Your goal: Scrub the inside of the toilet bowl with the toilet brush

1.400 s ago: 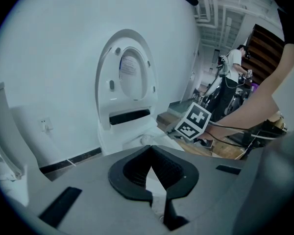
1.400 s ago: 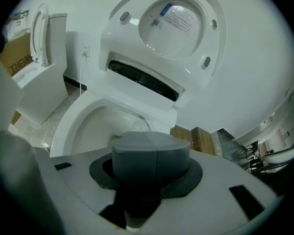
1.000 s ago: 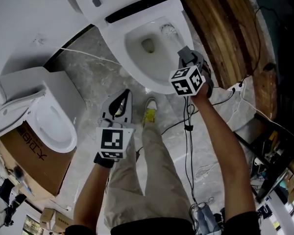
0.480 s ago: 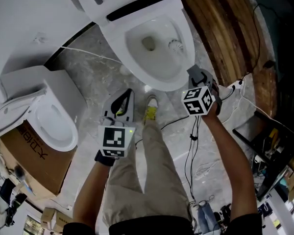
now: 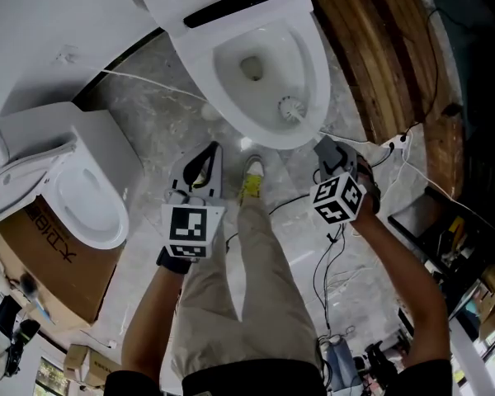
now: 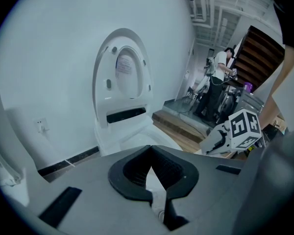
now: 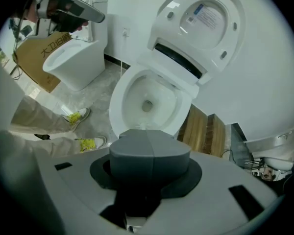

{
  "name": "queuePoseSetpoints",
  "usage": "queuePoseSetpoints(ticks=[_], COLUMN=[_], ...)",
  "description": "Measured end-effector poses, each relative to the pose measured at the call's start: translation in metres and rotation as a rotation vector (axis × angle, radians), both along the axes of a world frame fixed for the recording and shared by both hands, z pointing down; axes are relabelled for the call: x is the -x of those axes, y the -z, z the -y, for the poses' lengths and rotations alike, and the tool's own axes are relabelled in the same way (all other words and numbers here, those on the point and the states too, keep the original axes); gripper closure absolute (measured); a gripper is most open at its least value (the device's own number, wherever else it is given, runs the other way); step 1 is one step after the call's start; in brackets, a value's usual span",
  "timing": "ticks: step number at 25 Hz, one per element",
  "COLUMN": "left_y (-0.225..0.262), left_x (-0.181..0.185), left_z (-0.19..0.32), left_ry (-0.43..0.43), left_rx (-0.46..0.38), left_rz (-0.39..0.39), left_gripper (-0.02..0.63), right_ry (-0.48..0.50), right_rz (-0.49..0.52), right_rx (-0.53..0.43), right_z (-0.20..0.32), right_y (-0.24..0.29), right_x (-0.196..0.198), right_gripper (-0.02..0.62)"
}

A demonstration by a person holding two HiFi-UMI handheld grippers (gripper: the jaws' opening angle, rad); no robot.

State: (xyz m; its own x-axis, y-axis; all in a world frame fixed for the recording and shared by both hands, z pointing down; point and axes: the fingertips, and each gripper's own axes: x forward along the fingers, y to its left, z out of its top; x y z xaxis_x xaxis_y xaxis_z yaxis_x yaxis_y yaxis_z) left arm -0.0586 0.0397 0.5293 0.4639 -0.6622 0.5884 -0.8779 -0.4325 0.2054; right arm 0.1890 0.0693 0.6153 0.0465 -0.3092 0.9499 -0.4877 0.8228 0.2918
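You have bright, even light with soft shadows; the white toilet [image 5: 200, 68] nearly washes out. Your two gripper views bulge, darken to black corners, and blur up close.

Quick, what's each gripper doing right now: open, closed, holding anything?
Left gripper: shut, holding nothing.
Right gripper: shut on the brush.
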Motion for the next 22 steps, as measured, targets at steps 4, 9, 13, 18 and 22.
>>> queuePoseSetpoints(ticks=[4,9,13,18,22], left_y=[-0.003,-0.003,-0.005,-0.009,-0.014], left_x=[0.004,-0.001,-0.003,-0.01,-0.013], left_z=[-0.004,-0.008,-0.009,-0.007,-0.008], left_ry=[0.004,-0.004,-0.01,-0.018,-0.017], left_rx=[0.01,0.015,0.019,0.025,0.036], left_rz=[0.0,-0.008,-0.012,-0.016,-0.021], left_gripper=[0.588,0.588,0.588,0.588,0.588], right_ry=[-0.007,-0.222,-0.282,-0.27,-0.251], right_rz=[0.067,0.257,0.367,0.489,0.543], right_rx=[0.101,0.184,0.198,0.17,0.129], right_z=[-0.015,-0.008,-0.001,0.029,0.055], right_y=[-0.003,-0.007,-0.012,-0.022,-0.026], right_x=[0.017,0.033,0.057,0.086,0.109], right_gripper=[0.439,0.437,0.437,0.437,0.437])
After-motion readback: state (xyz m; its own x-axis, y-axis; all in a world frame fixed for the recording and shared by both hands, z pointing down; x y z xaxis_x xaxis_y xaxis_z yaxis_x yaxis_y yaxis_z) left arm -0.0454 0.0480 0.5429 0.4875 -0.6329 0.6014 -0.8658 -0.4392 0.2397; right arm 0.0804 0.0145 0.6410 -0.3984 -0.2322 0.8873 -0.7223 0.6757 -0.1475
